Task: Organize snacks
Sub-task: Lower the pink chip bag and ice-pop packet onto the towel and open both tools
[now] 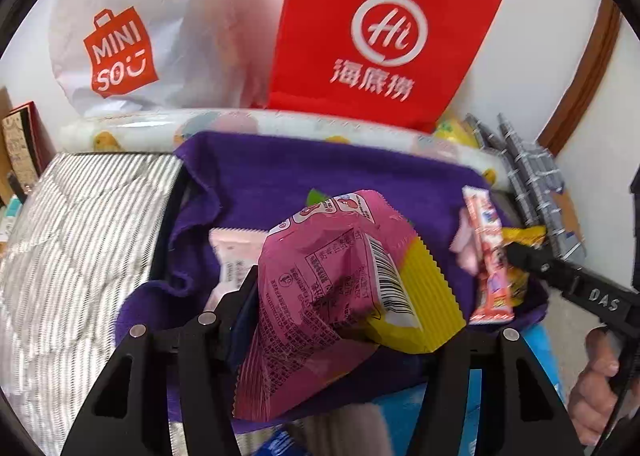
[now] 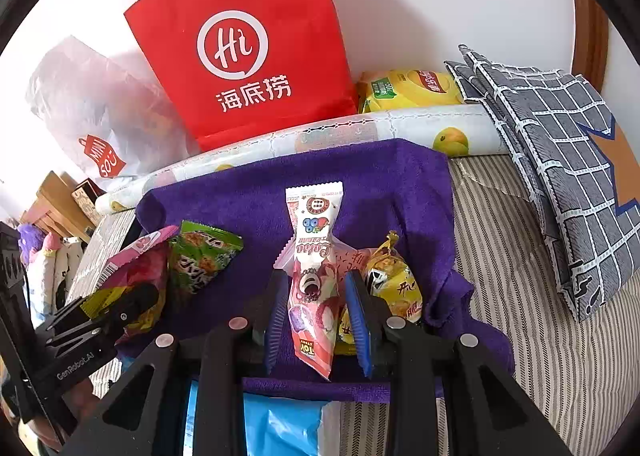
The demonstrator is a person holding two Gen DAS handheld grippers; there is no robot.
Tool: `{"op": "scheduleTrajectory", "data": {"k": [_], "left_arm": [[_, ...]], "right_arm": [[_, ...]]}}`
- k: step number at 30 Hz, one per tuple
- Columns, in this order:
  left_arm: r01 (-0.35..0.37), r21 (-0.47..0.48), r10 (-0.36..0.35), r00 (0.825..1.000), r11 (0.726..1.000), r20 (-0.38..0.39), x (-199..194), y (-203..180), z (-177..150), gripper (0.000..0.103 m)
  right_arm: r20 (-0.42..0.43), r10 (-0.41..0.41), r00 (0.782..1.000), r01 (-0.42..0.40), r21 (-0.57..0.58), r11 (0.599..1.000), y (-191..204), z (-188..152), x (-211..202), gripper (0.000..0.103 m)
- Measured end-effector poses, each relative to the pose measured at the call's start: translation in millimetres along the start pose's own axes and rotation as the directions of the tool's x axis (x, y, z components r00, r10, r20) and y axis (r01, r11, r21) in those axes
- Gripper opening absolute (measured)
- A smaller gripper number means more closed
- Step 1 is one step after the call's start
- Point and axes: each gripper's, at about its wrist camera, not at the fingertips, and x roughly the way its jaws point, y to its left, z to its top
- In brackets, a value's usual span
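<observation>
My left gripper (image 1: 320,304) is shut on a pink and yellow snack bag (image 1: 332,284) and holds it above the purple cloth (image 1: 256,176); the bag also shows in the right wrist view (image 2: 132,276). My right gripper (image 2: 316,316) is shut on a long pink bear-print snack packet (image 2: 312,276), also seen at the right of the left wrist view (image 1: 486,256). A green snack bag (image 2: 202,256) and a yellow wrapped snack (image 2: 396,280) lie on the cloth. A pale pink packet (image 1: 232,252) lies under the left gripper.
A red paper bag (image 2: 240,48) and a white Miniso bag (image 1: 120,36) stand at the back against the wall. A rolled fruit-print sheet (image 2: 360,128) lies behind the cloth. A yellow chips bag (image 2: 408,90) and grey checked bags (image 2: 560,160) sit back right. A blue pack (image 2: 280,424) lies in front.
</observation>
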Motion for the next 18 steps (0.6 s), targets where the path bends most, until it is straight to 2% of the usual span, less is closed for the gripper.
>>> {"op": "scheduleTrajectory", "data": {"k": [4,6,10,15,18], "left_arm": [[-0.035,0.030,0.035,0.999,0.999,0.004,4.8,-3.2,-1.4,0.067],[-0.053,0.045,0.053,0.999,0.998,0.000,7.1,-3.3,-0.3,0.076],[-0.066,0.046,0.065,0.998,0.997,0.022,2.7,-0.5,2.6,0.078],[-0.036,0.017,0.035,0.998,0.999,0.053,-8.7,5.7,5.9,0.078],[-0.020,0.011,0.020,0.998,1.000,0.053,-11.5,7.8,7.0,0.078]], "right_arm": [[0.003,-0.002,1.000,0.002,-0.003,1.000,0.7,-0.5,-0.5,0.028],[0.005,-0.004,1.000,0.004,-0.010,1.000,1.4,-0.8,-0.9,0.028],[0.020,-0.015,1.000,0.015,-0.021,1.000,2.3,-1.5,-2.5,0.028],[0.054,-0.014,0.998,0.016,-0.039,0.999,4.6,-3.1,-11.3,0.029],[0.095,-0.001,0.995,0.005,-0.048,0.999,7.2,-4.5,-20.8,0.035]]}}
